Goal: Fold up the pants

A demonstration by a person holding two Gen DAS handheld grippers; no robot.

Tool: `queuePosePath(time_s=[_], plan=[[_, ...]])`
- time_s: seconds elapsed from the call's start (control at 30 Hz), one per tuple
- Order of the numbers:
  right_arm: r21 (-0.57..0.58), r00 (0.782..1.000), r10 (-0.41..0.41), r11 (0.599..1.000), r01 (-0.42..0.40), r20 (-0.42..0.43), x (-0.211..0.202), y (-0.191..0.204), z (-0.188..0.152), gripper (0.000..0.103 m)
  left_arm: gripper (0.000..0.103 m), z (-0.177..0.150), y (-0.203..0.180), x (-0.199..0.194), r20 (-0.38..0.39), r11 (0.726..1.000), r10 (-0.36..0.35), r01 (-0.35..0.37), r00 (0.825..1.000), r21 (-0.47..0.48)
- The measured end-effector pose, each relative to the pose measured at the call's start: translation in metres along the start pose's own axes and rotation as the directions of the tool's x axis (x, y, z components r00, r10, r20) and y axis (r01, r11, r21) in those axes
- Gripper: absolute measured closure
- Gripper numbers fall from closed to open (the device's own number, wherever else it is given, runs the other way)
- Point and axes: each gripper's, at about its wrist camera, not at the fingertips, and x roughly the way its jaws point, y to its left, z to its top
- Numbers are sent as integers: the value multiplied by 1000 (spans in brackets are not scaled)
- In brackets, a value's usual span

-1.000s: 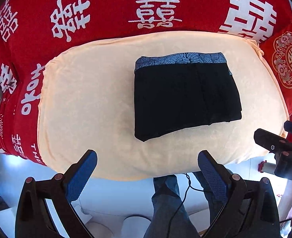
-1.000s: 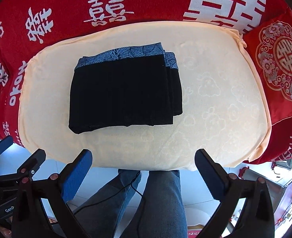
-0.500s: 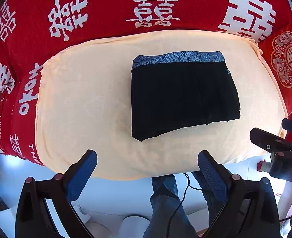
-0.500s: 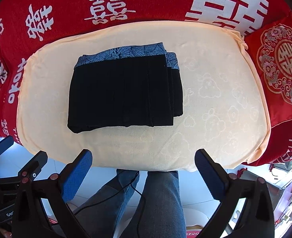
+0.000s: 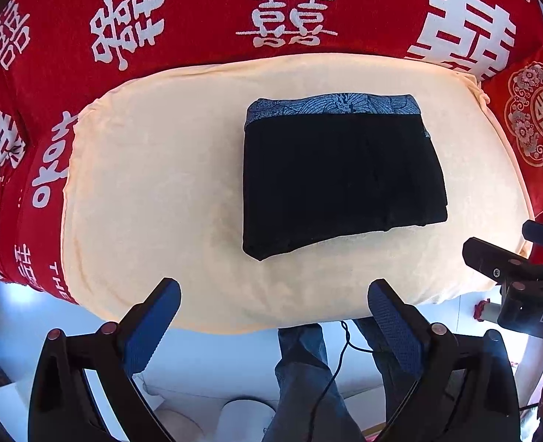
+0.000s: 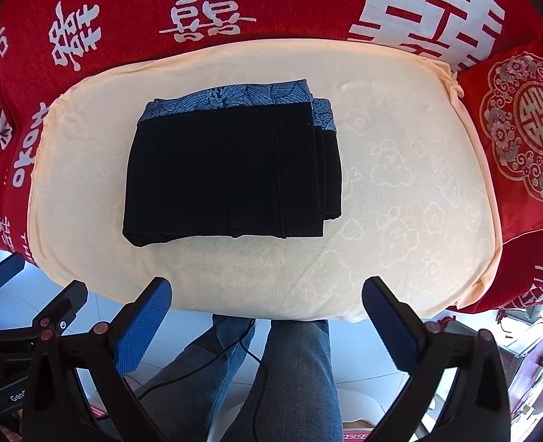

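Black fabric, folded into a compact rectangular stack, is what we see of the pants (image 5: 341, 180): one pair, with a blue-grey patterned waistband (image 6: 231, 101) along the far edge and layered folds stepping out on the right side. They lie flat on a single cream towel (image 5: 153, 184) embossed with faint cloud shapes, spread over a red cloth (image 5: 198, 11) printed with white characters. We hold two tongs near the towel's front edge, clear of the pants: the left gripper (image 5: 271, 309) spread wide and empty, the right gripper (image 6: 268, 305) likewise. Below, we count two denim-clad legs (image 6: 293, 375).
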Motion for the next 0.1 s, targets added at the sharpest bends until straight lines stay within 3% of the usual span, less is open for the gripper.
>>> queuePosePath(time_s=[0.1], plan=[[5, 1000, -2, 1000, 2, -4, 1, -1, 0, 0, 1, 1, -1, -2, 0, 1000, -3, 3, 1000, 13]])
